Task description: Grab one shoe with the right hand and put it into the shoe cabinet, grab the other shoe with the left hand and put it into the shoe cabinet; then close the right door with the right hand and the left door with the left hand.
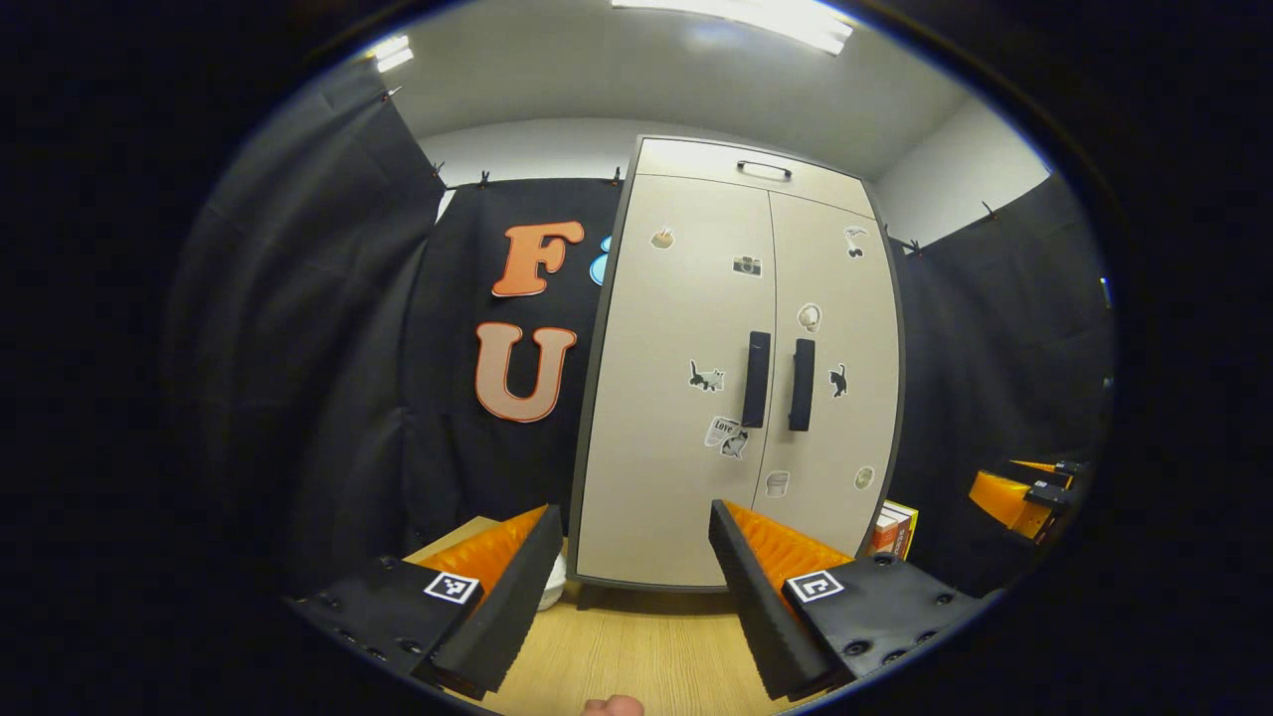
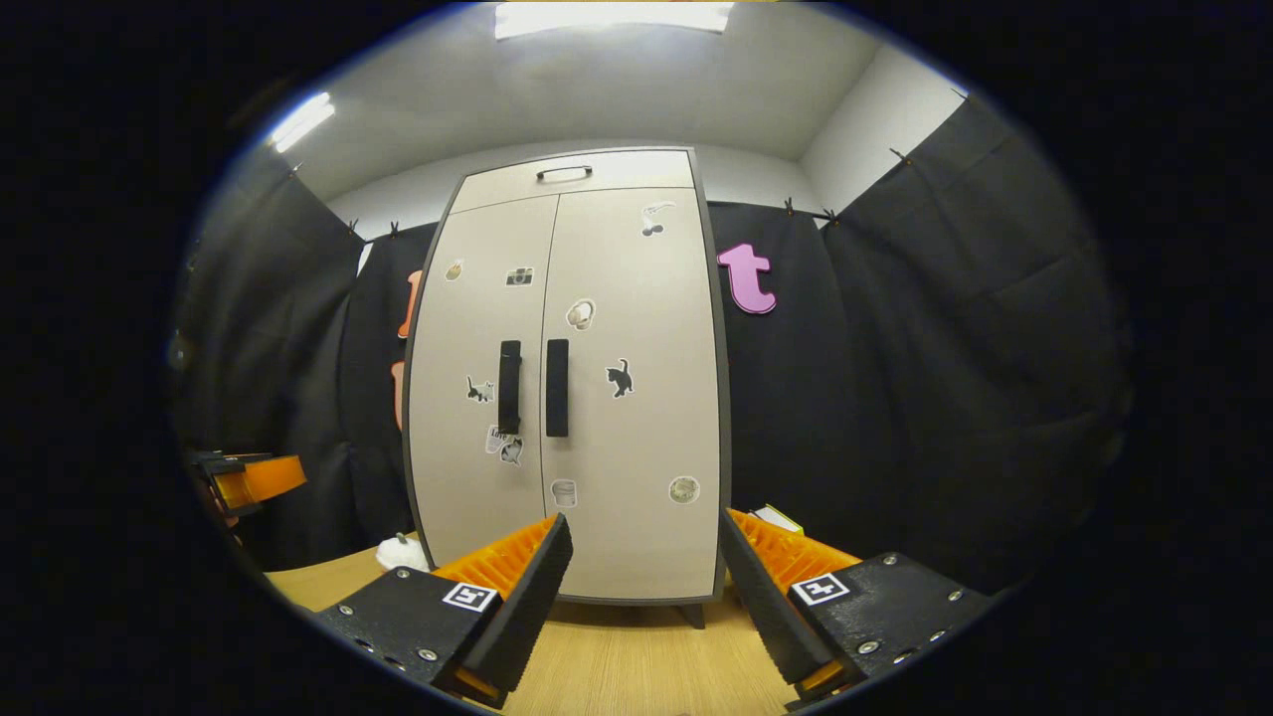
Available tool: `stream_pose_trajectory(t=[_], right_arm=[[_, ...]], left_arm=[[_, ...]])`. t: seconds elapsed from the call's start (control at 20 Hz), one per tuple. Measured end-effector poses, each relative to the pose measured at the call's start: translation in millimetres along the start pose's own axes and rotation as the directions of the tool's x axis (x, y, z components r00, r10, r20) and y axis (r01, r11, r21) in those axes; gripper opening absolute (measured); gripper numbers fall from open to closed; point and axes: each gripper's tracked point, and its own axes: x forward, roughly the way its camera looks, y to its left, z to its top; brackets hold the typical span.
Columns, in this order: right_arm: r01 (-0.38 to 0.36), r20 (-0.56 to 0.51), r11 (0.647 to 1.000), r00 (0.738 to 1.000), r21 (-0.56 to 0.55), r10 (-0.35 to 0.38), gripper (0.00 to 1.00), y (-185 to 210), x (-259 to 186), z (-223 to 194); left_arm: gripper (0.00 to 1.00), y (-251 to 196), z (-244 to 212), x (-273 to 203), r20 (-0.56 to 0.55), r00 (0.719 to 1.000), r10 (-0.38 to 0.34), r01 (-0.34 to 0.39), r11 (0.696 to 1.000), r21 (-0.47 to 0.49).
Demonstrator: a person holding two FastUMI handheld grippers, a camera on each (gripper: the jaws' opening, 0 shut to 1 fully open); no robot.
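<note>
The wooden table is carrying the shoe cabinet at twelve o'clock, both doors sitting shut. Left claw and right claw are gaping wide, holding nothing. Closing looks done; no shoes are lying outside.

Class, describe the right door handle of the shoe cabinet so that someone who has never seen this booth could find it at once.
Find the tall pale shoe cabinet standing on the wooden table, both doors shut. Two dark vertical bars flank the centre seam at mid-height. The right door handle is the bar right of the seam, nearest a black cat sticker; the left door handle sits beside a smaller striped cat sticker.
</note>
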Motion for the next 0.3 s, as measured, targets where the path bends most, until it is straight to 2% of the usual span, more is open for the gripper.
stream_pose_trajectory(t=[0.3], right_arm=[[-0.002,-0.005,1.0,1.0,0.003,0.002,0.92,2.5,-0.8,-1.3]], left_arm=[[0.96,0.3,0.1,0.3,0.001,1.0,-0.004,0.004,1.0,-0.006]])
